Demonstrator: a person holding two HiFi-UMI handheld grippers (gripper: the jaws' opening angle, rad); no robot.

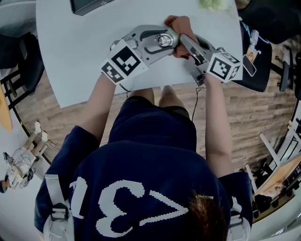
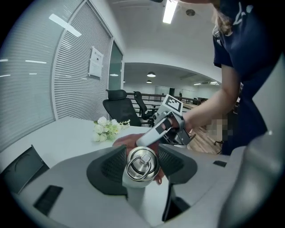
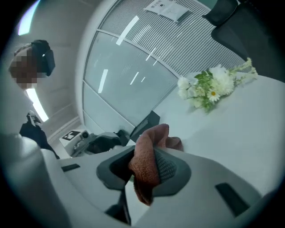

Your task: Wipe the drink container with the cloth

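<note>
In the head view my left gripper (image 1: 157,43) is shut on a steel drink container (image 1: 165,39) lying on its side over the white table (image 1: 70,56). The left gripper view looks at its ring-handled lid (image 2: 141,164), pressed between the two dark pads (image 2: 111,167). My right gripper (image 1: 184,41) is shut on a reddish-brown cloth (image 1: 179,24), which bunches against the container's far end. In the right gripper view the cloth (image 3: 147,164) hangs folded between the pads. The cloth (image 2: 129,140) and the right gripper (image 2: 169,127) show just behind the container.
A small bunch of white flowers (image 1: 214,4) (image 3: 209,87) lies at the table's far right. A dark flat device (image 1: 89,5) (image 3: 144,124) stands at the far edge. Black office chairs (image 2: 118,107) stand beyond the table. Wooden floor runs under the near edge.
</note>
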